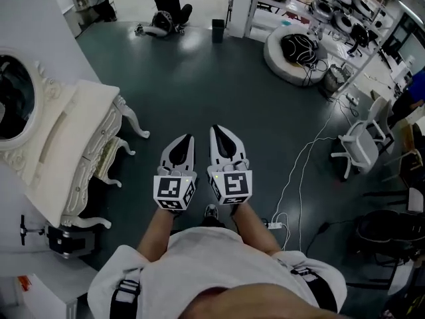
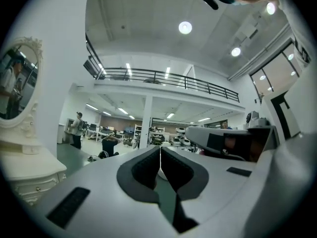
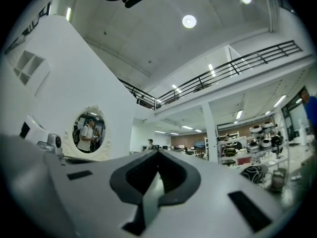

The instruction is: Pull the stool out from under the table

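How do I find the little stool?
Look along the left wall in the head view, where a white dressing table stands with a round mirror. The stool is tucked under it, between the table's legs: the lower white piece with its own curly legs.

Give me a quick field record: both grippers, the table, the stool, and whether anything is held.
left gripper: shut, empty, level over the dark floor
right gripper: shut, empty, close beside the left one
table: white dressing table with oval mirror, left of the grippers
stool: seems tucked under the table, only curved legs show
contact: neither gripper touches table or stool
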